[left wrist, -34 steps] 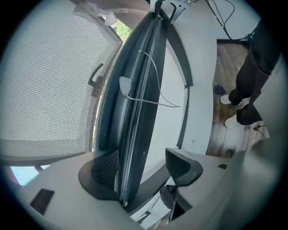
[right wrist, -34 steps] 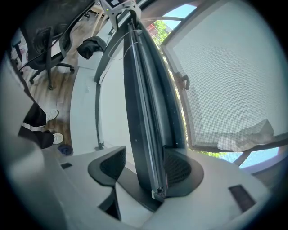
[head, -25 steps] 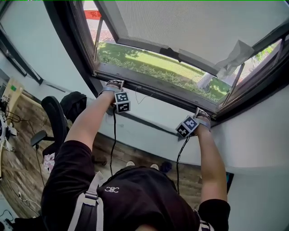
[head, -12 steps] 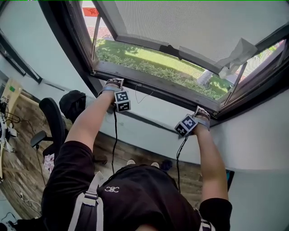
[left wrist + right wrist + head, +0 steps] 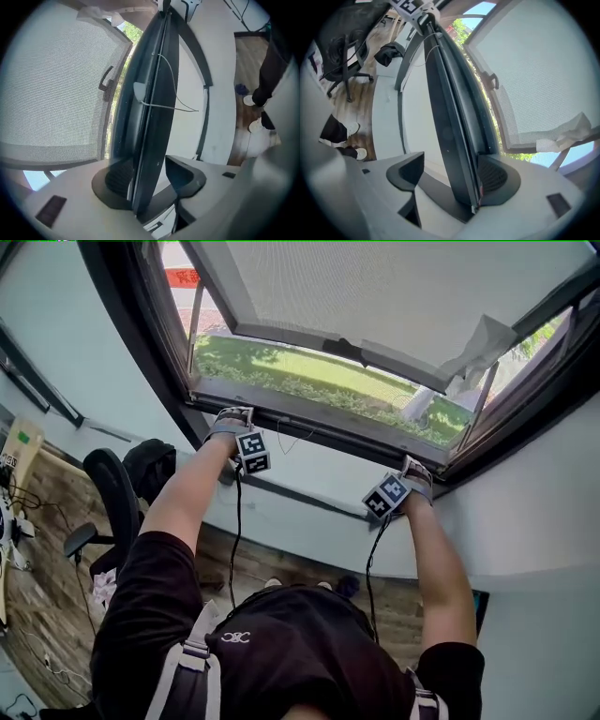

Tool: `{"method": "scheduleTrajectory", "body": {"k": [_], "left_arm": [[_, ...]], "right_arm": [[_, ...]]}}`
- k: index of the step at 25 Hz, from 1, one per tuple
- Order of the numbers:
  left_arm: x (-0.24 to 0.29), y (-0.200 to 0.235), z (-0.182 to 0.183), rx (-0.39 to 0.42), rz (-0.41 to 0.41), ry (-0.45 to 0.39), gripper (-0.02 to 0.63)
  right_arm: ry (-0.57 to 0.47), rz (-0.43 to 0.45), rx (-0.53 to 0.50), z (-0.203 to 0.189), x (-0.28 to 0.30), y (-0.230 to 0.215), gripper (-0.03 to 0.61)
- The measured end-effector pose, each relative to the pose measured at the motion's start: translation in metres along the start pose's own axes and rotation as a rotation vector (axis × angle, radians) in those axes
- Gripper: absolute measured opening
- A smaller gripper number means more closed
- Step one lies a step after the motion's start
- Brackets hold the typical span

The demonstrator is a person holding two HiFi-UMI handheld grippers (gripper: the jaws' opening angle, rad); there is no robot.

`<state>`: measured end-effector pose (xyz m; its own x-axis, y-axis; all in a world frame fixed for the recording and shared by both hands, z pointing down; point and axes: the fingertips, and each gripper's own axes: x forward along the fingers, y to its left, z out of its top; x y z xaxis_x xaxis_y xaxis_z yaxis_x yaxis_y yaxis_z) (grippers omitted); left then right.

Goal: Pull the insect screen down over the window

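A long dark bar (image 5: 323, 427) runs along the bottom of the window frame, and both grippers reach up to it. My left gripper (image 5: 232, 418) straddles the bar (image 5: 152, 93) near its left end. Its jaws are closing: the outer pad (image 5: 117, 176) lies against the bar and the inner pad (image 5: 183, 176) stands off it. My right gripper (image 5: 414, 470) straddles the bar (image 5: 450, 93) near the right end, open, with a gap at the room-side pad (image 5: 408, 171). A thin white cord (image 5: 174, 93) hangs from the bar. Beyond the frame, a mesh panel (image 5: 375, 287) slants outward.
A white cloth (image 5: 483, 348) hangs at the mesh panel's right corner. The white wall (image 5: 300, 521) drops below the sill. An office chair (image 5: 111, 486) with a dark bag stands on the wooden floor at the left, beside a desk edge (image 5: 14, 465).
Both grippers stay at the bar in nearly the same places. The head view has shifted slightly, so the window and hands sit a little higher.
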<state>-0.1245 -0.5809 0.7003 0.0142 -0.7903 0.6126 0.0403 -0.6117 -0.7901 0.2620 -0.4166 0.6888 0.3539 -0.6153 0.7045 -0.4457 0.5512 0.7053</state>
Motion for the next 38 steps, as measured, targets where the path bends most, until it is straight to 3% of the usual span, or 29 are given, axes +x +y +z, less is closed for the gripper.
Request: {"method": "scheduleTrajectory", "body": {"k": [6, 10, 12, 15, 18, 21, 23, 27, 31, 35, 38], "left_arm": [[-0.002, 0.0, 0.004, -0.063, 0.007, -0.026, 0.245], [-0.018, 0.008, 0.006, -0.068, 0.103, -0.063, 0.236], [-0.026, 0.009, 0.005, -0.12, 0.114, -0.071, 0.227], [-0.033, 0.01, 0.001, -0.293, 0.112, -0.072, 0.182], [-0.045, 0.007, 0.0, -0.476, 0.105, -0.084, 0.044], [-0.064, -0.003, 0.008, -0.626, 0.081, -0.128, 0.006], [-0.079, -0.008, 0.016, -0.763, 0.058, -0.179, 0.005], [-0.111, -0.007, 0.033, -1.038, 0.027, -0.297, 0.005], [-0.152, 0.01, 0.048, -1.276, 0.026, -0.439, 0.003], [-0.204, 0.029, 0.057, -1.383, 0.054, -0.551, 0.003], [-0.239, 0.038, 0.063, -1.377, 0.083, -0.613, 0.003]], "right_arm": [[-0.004, -0.016, -0.017, 0.0, 0.002, 0.0, 0.374], [-0.035, -0.03, 0.03, 0.003, 0.002, 0.0, 0.374], [-0.066, -0.024, 0.083, 0.007, -0.003, -0.002, 0.374], [-0.15, -0.03, 0.197, 0.016, -0.02, -0.01, 0.33], [-0.237, 0.001, 0.329, 0.024, -0.036, -0.009, 0.222], [-0.334, 0.001, 0.47, 0.031, -0.06, -0.013, 0.109], [-0.392, -0.021, 0.617, 0.029, -0.074, -0.022, 0.015], [-0.543, 0.106, 0.932, 0.027, -0.097, -0.016, 0.005], [-0.732, 0.175, 1.084, 0.034, -0.134, -0.02, 0.005], [-0.83, 0.099, 1.124, 0.034, -0.174, -0.039, 0.005], [-0.894, 0.045, 1.134, 0.036, -0.199, -0.05, 0.003]]}}
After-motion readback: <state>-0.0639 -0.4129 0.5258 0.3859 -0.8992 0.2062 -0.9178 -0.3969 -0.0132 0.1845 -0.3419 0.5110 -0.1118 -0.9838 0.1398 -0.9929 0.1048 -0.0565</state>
